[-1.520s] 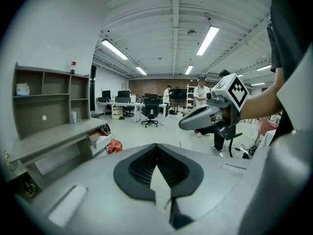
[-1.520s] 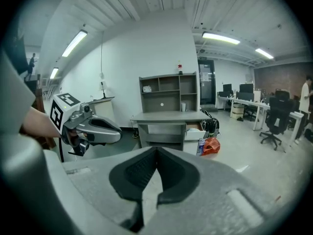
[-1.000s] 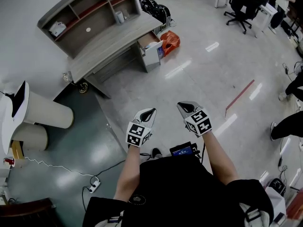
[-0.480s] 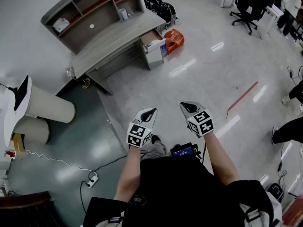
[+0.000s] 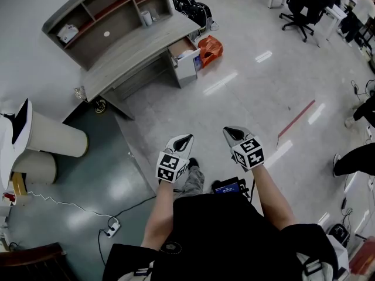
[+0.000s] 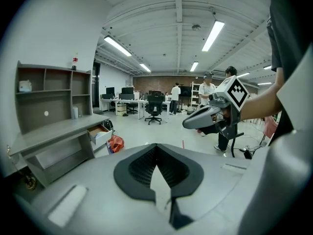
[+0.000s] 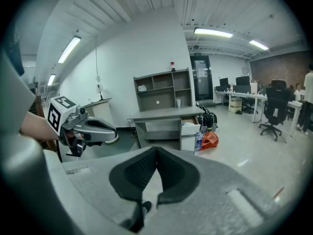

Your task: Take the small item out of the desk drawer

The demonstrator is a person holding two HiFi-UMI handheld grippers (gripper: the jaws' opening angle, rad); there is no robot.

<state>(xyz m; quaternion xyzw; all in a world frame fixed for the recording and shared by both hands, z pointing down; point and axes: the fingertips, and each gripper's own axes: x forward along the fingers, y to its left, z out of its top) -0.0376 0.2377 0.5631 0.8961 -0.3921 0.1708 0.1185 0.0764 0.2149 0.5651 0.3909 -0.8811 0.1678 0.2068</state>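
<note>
The grey desk [image 5: 137, 48] with its shelf unit stands far off at the upper left of the head view. Its side drawer [image 5: 186, 56] is pulled open; something pale lies inside, too small to make out. My left gripper [image 5: 184, 140] and right gripper [image 5: 232, 133] are held side by side at waist height, well short of the desk, both shut with nothing in them. In the left gripper view the drawer [image 6: 100, 133] shows at left beyond the shut left gripper [image 6: 156, 147]. In the right gripper view the drawer [image 7: 189, 128] lies straight ahead past the shut right gripper [image 7: 156, 151].
An orange bag [image 5: 210, 48] and black backpacks [image 5: 193, 7] sit on the floor beside the drawer. White round pedestals [image 5: 55, 138] stand at left, with a power strip [image 5: 111, 232] and cable on the floor. Office chairs [image 5: 302, 7] and people are at the right.
The person's leg has stepped forward under the left gripper and the view has shifted a little. Both grippers stay shut and level in front of the body.
</note>
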